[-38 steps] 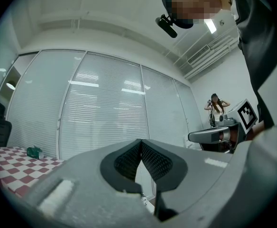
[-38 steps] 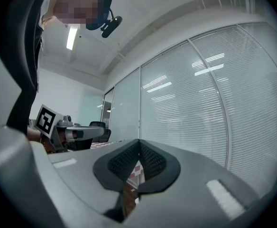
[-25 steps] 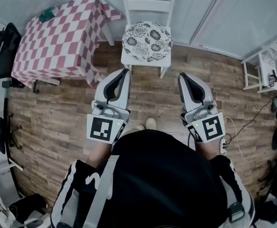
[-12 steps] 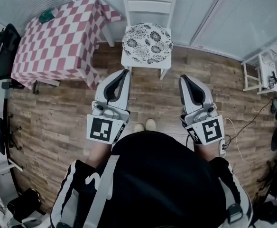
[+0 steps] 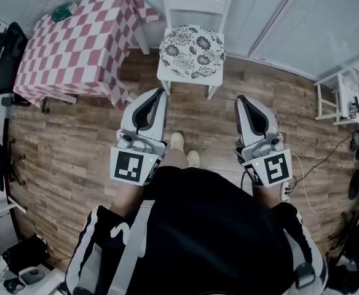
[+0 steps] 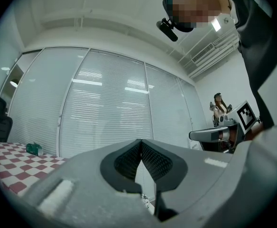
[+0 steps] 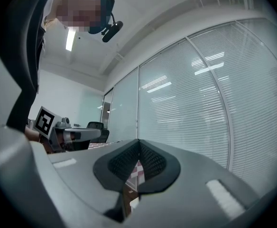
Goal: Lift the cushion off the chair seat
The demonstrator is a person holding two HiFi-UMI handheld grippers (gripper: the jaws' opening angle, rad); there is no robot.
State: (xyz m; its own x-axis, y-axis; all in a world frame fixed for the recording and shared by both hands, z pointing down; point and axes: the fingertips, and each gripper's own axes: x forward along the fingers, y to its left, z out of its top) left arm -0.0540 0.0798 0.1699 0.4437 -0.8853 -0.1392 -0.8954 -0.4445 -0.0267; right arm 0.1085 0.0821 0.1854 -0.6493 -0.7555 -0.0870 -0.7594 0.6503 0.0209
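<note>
Two big things stand ahead: a checked-cloth table (image 5: 75,54) on the left and, just beside it, a white chair (image 5: 195,5) backed against the blinds, its seat facing the person. The floral cushion (image 5: 192,51) lies flat on that seat, covering most of it, with nothing touching it. Both claws are well short of it and held level (a carrying pose for the walk-up, I judge). The left gripper (image 5: 160,91) and right gripper (image 5: 240,98) each have jaws pressed together on nothing, so they must open before any lift.
</note>
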